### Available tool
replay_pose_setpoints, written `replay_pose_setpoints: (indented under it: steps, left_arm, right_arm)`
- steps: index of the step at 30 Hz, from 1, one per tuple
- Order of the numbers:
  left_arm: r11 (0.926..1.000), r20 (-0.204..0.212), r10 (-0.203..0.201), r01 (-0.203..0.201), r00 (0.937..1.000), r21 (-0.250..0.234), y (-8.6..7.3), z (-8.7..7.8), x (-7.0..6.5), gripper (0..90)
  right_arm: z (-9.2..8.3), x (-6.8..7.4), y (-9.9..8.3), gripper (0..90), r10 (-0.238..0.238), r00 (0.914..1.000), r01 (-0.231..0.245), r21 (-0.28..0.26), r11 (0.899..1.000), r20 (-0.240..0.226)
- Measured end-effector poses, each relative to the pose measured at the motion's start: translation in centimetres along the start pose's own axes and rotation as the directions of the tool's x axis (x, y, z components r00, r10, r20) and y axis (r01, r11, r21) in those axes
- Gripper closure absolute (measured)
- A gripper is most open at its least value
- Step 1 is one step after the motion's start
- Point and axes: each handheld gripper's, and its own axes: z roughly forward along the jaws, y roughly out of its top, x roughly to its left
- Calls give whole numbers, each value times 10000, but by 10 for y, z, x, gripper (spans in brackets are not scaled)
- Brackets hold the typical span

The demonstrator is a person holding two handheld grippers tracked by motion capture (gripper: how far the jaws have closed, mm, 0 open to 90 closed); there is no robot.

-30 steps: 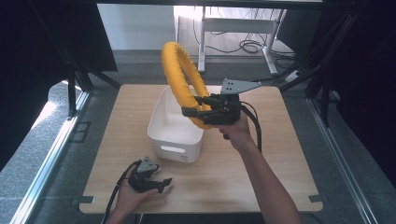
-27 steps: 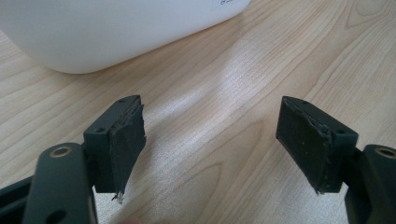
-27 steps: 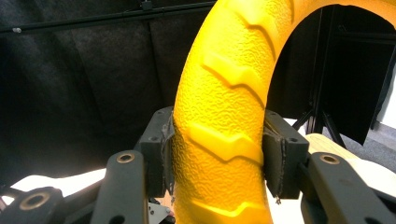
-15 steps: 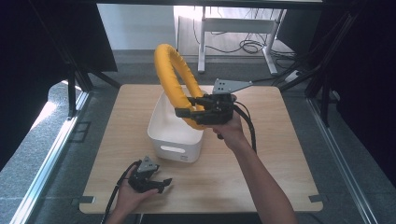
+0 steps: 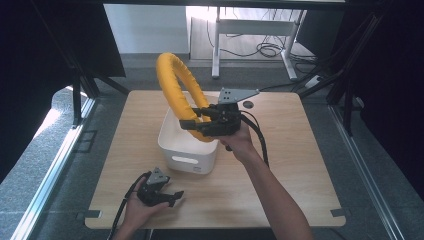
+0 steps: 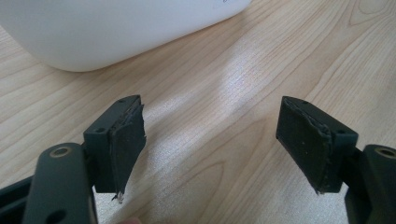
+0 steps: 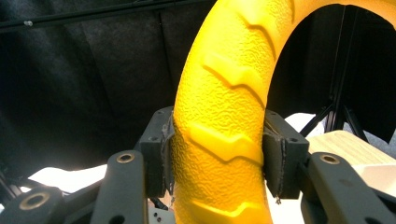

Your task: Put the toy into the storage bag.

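Right gripper (image 5: 192,118) clamps the textured yellow rubber ring (image 5: 175,90) above the white plastic bin (image 5: 186,149); left gripper (image 5: 172,194), at the bin's seven o'clock, gapes empty.

We see a light wooden table (image 5: 300,165) mid-frame on grey floor (image 5: 45,165), a white desk frame (image 5: 250,30) with tangled cables (image 5: 265,49) at top centre, black curtains (image 5: 45,55) at both sides.
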Motion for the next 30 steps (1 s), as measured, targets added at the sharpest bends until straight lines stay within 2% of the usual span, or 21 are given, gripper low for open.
replay_pose_setpoints:
  steps: [7, 30]
  left_arm:
    - [10000, -11, 11, -11, 10000, 5, 0, 0, 0, 238]
    - [10000, -30, 47, -47, 10000, 55, -1, 1, 1, 238]
  right_arm:
    - [8, -3, -9, 512, -7, 10000, 8, 195, 9998, -59]
    - [21, -16, -36, 511, 518, 9985, -506, 696, 9963, -155]
